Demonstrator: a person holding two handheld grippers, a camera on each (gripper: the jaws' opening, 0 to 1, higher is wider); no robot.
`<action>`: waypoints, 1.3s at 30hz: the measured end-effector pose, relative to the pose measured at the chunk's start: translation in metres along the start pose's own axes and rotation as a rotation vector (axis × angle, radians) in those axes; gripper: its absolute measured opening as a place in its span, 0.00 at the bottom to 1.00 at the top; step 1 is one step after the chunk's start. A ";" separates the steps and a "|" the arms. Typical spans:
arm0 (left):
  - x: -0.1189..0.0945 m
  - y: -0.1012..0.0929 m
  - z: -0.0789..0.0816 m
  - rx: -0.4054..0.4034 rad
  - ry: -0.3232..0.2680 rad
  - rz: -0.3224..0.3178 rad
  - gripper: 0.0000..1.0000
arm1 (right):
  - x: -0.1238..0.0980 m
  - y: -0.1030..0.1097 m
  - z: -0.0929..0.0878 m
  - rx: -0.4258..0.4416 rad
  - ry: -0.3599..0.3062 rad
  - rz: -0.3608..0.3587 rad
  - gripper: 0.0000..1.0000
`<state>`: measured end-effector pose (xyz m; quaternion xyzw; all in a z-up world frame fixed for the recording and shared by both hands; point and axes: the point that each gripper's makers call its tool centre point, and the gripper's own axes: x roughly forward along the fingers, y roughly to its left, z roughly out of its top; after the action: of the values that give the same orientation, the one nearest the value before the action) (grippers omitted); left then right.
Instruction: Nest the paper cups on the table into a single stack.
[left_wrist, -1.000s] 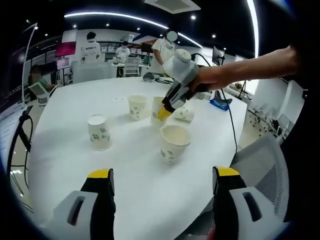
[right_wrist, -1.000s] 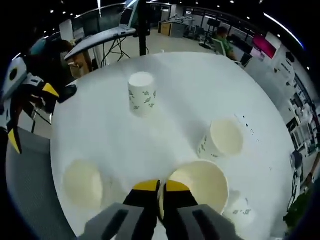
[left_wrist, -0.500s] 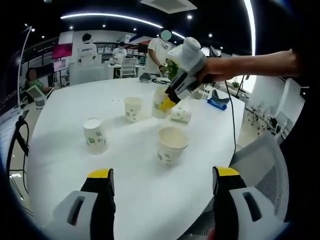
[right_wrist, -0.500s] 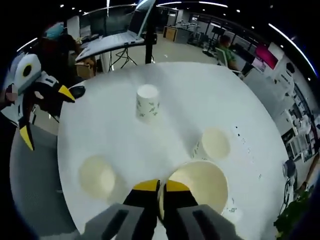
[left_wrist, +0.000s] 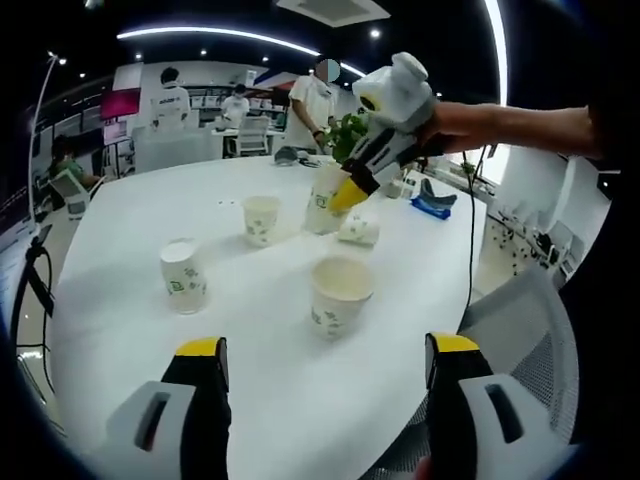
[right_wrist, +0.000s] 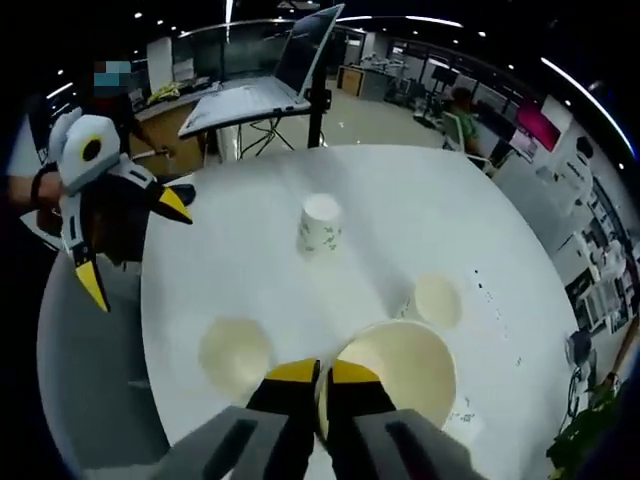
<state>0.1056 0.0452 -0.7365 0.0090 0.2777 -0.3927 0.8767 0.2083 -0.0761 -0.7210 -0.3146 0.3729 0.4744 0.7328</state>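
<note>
Several white paper cups with green print are on the round white table (left_wrist: 110, 240). In the left gripper view an upright cup (left_wrist: 340, 295) stands nearest, an upside-down cup (left_wrist: 182, 277) is to its left, another upright cup (left_wrist: 261, 219) is farther back, and one cup (left_wrist: 358, 230) lies on its side. My right gripper (left_wrist: 350, 193) is shut on the rim of a lifted cup (left_wrist: 325, 197) above the table. In the right gripper view my right gripper (right_wrist: 322, 375) pinches that cup (right_wrist: 400, 370) over the table (right_wrist: 230, 250). My left gripper (left_wrist: 328, 348) is open and holds nothing; it also appears at the left (right_wrist: 135, 245).
A grey mesh chair (left_wrist: 520, 310) stands at the table's near right edge. A blue object (left_wrist: 435, 205) and a cable lie at the far right of the table. A laptop on a stand (right_wrist: 265, 90) is beyond the table. People sit and stand in the background.
My right gripper has risen with the cup, lifting it higher off the table. The left gripper stays open in place.
</note>
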 end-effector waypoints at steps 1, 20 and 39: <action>0.000 0.000 0.000 0.000 -0.001 -0.001 0.79 | 0.001 0.000 0.000 -0.006 0.001 0.003 0.00; 0.005 -0.005 0.005 0.006 -0.002 -0.012 0.79 | -0.012 0.069 0.016 -0.124 -0.017 0.106 0.00; -0.006 0.008 -0.002 -0.006 0.000 0.012 0.79 | 0.009 0.101 0.016 -0.183 0.028 0.173 0.00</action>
<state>0.1070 0.0555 -0.7366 0.0081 0.2786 -0.3865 0.8792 0.1210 -0.0239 -0.7311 -0.3535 0.3640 0.5632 0.6522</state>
